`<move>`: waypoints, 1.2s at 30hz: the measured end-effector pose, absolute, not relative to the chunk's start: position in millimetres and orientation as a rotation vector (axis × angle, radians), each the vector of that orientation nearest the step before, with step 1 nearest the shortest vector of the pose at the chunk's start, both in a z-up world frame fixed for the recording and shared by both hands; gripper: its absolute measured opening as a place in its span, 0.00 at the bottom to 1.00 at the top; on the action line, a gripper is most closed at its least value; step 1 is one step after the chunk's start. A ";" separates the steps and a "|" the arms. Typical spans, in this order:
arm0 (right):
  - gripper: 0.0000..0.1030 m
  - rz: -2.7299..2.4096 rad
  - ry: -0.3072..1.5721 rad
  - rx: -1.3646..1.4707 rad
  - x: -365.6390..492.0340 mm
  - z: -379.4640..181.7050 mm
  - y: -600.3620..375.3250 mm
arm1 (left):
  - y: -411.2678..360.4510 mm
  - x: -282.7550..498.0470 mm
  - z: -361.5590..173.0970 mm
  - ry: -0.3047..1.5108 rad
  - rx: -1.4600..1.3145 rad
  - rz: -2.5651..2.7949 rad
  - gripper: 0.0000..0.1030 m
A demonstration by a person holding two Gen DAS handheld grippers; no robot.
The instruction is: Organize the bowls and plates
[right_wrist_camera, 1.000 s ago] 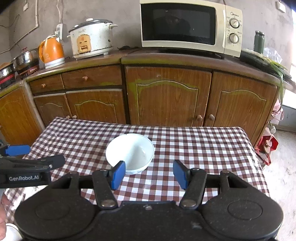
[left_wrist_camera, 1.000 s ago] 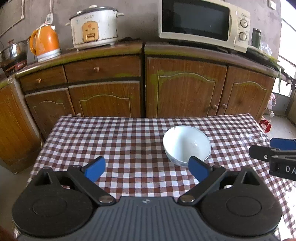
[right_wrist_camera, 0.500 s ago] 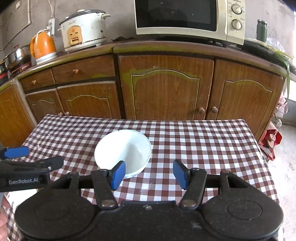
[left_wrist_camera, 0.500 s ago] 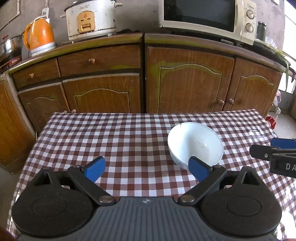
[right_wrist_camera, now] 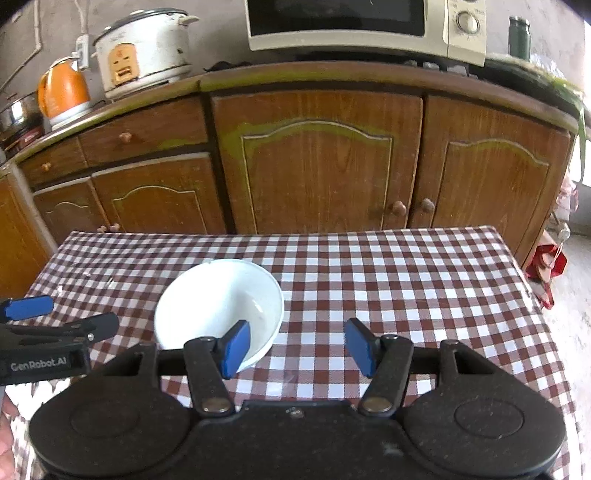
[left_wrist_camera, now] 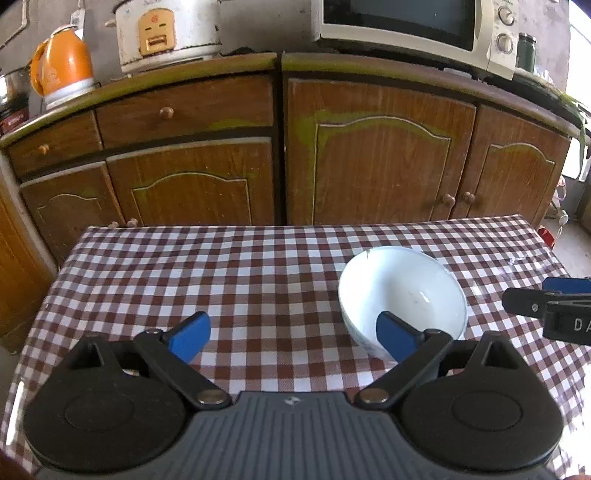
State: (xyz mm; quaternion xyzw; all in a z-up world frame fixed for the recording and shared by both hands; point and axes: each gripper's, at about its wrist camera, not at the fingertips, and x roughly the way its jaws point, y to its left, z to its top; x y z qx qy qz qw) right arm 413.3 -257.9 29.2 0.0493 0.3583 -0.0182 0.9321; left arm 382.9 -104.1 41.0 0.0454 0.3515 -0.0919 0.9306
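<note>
One round white ceramic bowl (left_wrist_camera: 402, 291) sits upright and empty on a table covered with a brown-and-white checked cloth (left_wrist_camera: 258, 280), toward the cloth's middle and well clear of its edges. Left gripper (left_wrist_camera: 293, 334), black with blue pads, hangs low over the near part of the cloth, jaws spread wide, nothing between them; its right-hand blue pad (left_wrist_camera: 393, 338) overlaps the bowl's near rim in the left wrist view, contact not discernible. Right gripper (right_wrist_camera: 297, 349), same build, jaws parted to a middling gap and holding nothing; its left-hand blue pad (right_wrist_camera: 234, 349) overlaps the bowl's near rim in the right wrist view, the other pad over bare cloth. Bowl lies between the two grippers. Behind the table: brown wooden cabinets (right_wrist_camera: 317, 166), a cream microwave oven (right_wrist_camera: 365, 26), a white rice cooker (right_wrist_camera: 142, 51), an orange electric kettle (right_wrist_camera: 62, 88).
</note>
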 end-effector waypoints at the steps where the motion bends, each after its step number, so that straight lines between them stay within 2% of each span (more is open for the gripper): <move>1: 0.68 -0.033 0.740 0.109 417.0 26.2 -259.4 | -105.1 385.5 39.0 0.721 0.092 -0.191 0.96; 17: 0.68 -0.029 0.803 0.178 467.6 -12.2 -266.1 | -124.9 429.4 6.2 0.766 0.122 -0.210 0.95; 22: 0.68 -0.033 0.829 0.195 481.4 -25.0 -269.4 | -130.2 445.1 -6.8 0.797 0.128 -0.227 0.86; 24: 0.68 -0.030 0.834 0.200 484.7 -29.7 -267.4 | -134.1 450.1 -12.3 0.803 0.149 -0.236 0.77; 27: 0.60 -0.015 0.841 0.206 489.4 -36.6 -263.0 | -137.5 457.4 -20.2 0.817 0.145 -0.259 0.60; 29: 0.38 -0.002 0.845 0.212 492.9 -41.6 -260.4 | -137.4 458.2 -22.8 0.818 0.116 -0.296 0.51; 30: 0.35 0.005 0.845 0.219 493.9 -43.6 -259.4 | -138.7 457.3 -23.3 0.813 0.111 -0.311 0.42; 31: 0.23 0.018 0.840 0.224 494.7 -44.7 -258.0 | -140.5 456.3 -23.9 0.809 0.103 -0.334 0.36; 32: 0.11 0.033 0.831 0.222 494.2 -44.8 -255.4 | -143.1 455.4 -23.9 0.806 0.099 -0.353 0.24; 36: 0.13 0.014 0.813 0.207 493.0 -45.3 -249.8 | -148.6 452.8 -23.6 0.806 0.097 -0.348 0.20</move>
